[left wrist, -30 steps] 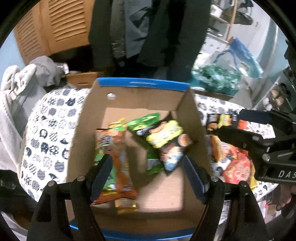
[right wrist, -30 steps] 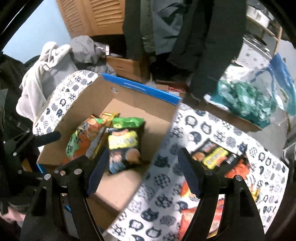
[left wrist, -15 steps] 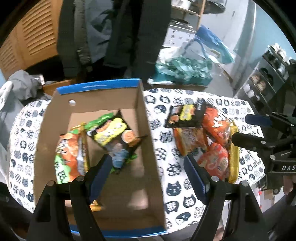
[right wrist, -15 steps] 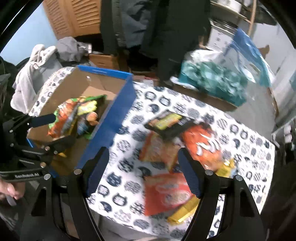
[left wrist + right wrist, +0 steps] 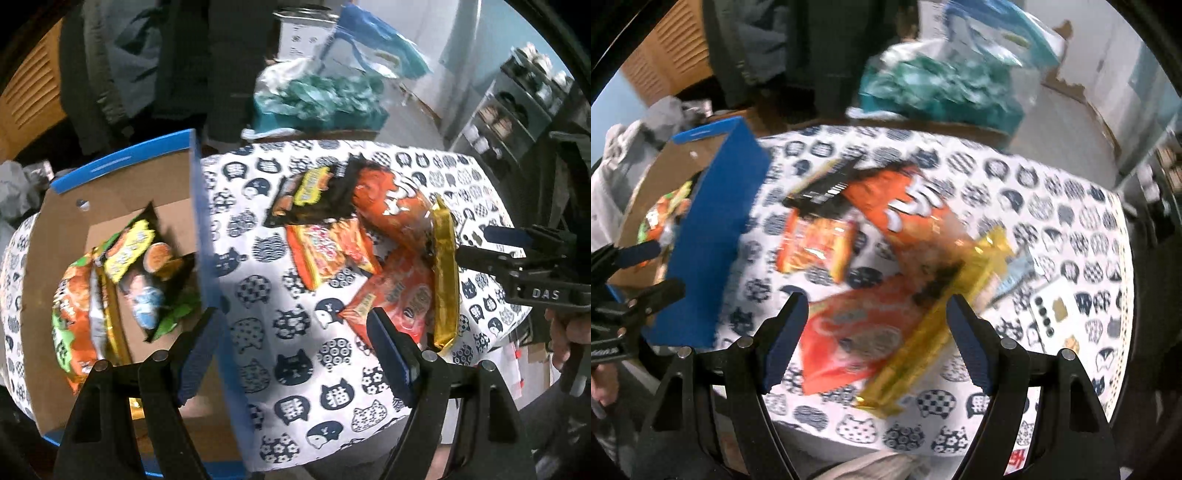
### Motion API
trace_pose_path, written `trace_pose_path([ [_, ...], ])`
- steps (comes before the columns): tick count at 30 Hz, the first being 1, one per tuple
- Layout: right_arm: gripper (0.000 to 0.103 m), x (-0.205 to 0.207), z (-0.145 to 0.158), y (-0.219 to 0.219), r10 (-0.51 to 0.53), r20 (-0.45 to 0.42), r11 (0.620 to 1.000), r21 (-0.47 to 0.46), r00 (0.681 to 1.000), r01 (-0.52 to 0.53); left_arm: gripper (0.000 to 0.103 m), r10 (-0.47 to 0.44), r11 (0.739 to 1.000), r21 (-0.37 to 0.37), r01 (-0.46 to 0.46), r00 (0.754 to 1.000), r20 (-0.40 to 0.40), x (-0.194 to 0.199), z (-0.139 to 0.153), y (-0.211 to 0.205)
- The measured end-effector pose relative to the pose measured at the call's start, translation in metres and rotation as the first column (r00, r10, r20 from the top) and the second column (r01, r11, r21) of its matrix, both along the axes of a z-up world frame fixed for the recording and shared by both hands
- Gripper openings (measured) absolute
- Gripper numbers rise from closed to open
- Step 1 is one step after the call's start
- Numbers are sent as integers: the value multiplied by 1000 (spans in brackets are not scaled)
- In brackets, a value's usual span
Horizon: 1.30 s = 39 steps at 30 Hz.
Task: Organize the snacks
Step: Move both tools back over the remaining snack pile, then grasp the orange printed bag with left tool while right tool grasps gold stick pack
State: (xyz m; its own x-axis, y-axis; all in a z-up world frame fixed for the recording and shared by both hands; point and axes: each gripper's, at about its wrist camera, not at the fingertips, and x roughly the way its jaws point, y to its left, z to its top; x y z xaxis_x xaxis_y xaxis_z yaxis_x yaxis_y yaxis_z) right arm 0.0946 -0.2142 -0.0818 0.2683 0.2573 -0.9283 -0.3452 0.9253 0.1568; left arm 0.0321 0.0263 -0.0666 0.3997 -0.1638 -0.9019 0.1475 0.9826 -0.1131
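A blue-edged cardboard box (image 5: 195, 192) (image 5: 713, 229) stands on the left of the table and holds several snack packs (image 5: 125, 266). A heap of snack packs lies on the cat-print cloth: a black-and-yellow pack (image 5: 314, 192), orange packs (image 5: 328, 251) (image 5: 849, 332) and a long gold pack (image 5: 443, 273) (image 5: 942, 306). My left gripper (image 5: 295, 350) is open and empty, over the box's right wall. My right gripper (image 5: 875, 336) is open and empty, just above the orange and gold packs; it also shows in the left wrist view (image 5: 498, 247).
The table is covered by a white cat-print cloth (image 5: 295, 369) (image 5: 1071, 206). A teal bag (image 5: 321, 99) (image 5: 942, 88) and hanging dark coats (image 5: 177, 55) are behind the table. Shelving (image 5: 517, 110) stands at far right. Small cards (image 5: 1052, 310) lie on the cloth at right.
Both grippers have swung right, away from the box and toward the heap of packs. The right gripper has come down close over the orange and gold packs. Both stay open.
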Motion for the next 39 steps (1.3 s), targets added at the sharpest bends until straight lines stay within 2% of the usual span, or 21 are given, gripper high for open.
trace_pose_path([
  [4,77,1,-17,-17,-44,-28,999,1,999,44,81,-41,999,33,41,999,2,4,-6,-22],
  [13,77,3,-50,-44,-137,-77,990,5,988,138,81,-93,995,39,94,995,-47,16,-35,-53],
  [23,77,2,-73,-48,-167,-106,986,2,980,168,81,-119,991,46,123,990,-70,25,-55,-67],
  [31,77,0,-96,-50,-220,-153,970,66,963,232,81,-135,988,59,140,987,-85,28,-65,-74],
  [32,73,0,-98,-51,-219,-163,969,79,962,234,81,-138,988,57,143,987,-85,28,-66,-75],
  [33,61,-1,-99,-51,-214,-167,969,89,962,231,81,-142,988,55,147,986,-85,29,-66,-76],
  [35,44,0,-100,-49,-197,-172,970,112,965,218,81,-150,987,48,155,985,-88,30,-66,-79],
  [39,34,2,-93,-57,-174,-164,979,77,971,189,81,-183,982,33,187,979,-85,32,-66,-88],
])
